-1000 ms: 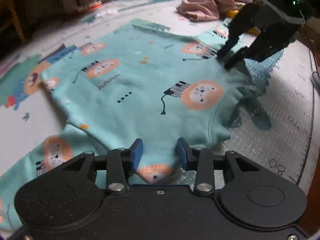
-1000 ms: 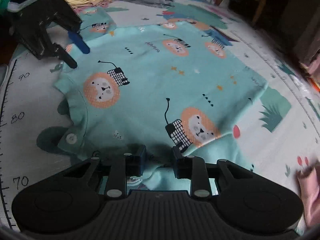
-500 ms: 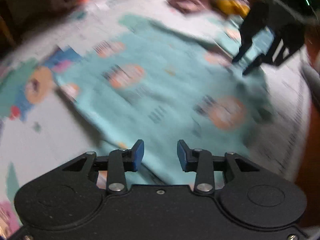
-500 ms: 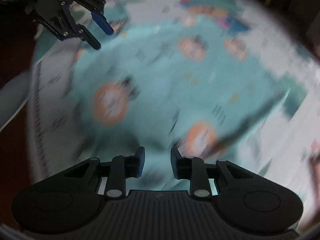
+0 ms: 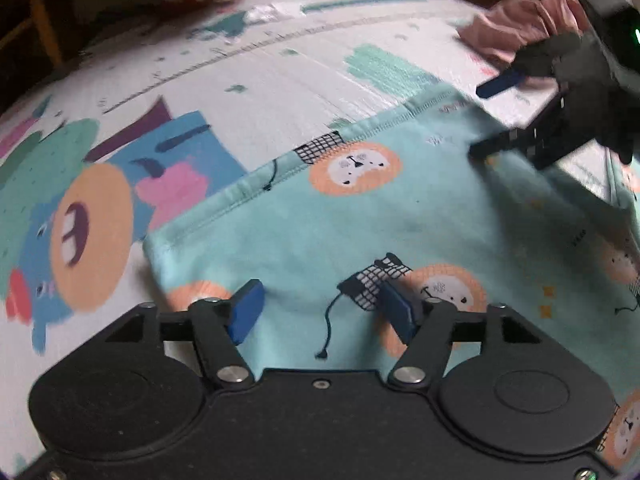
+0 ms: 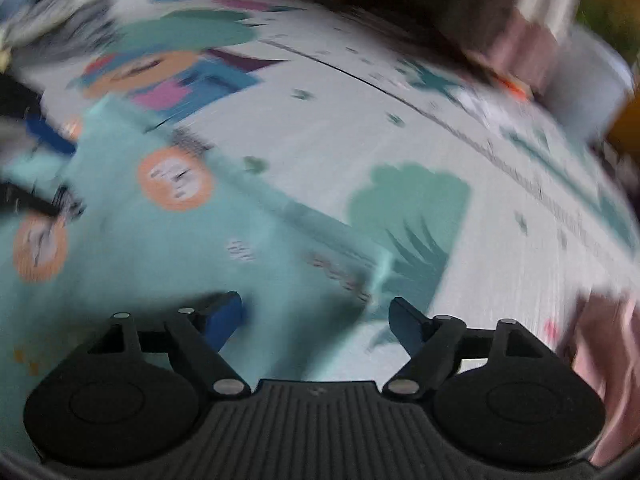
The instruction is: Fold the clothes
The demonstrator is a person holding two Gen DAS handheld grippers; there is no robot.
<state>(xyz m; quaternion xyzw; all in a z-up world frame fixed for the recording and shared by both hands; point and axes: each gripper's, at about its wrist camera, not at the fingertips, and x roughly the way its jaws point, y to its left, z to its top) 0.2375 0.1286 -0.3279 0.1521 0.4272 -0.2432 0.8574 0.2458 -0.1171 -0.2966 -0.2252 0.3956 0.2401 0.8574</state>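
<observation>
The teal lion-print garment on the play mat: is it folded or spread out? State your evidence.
Folded: the teal garment lies doubled on the mat, its stitched hem on top, with both claws' jaws opening above it.

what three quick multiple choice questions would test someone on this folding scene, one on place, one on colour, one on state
1. Where does the pink garment lie?
A. on the mat beyond the teal garment
B. between the left tongs
C. on a chair

2. What colour are the pads on the left tongs?
A. red
B. blue
C. white

3. What do the left tongs hold?
A. the teal garment's hem
B. a sock
C. nothing

Answers: 1 A, it sits bunched on the play mat past the teal lion-print garment. 2 B, both pads are blue. 3 C, the jaws are opening with no cloth pinched, the garment lying flat beneath them.
</observation>
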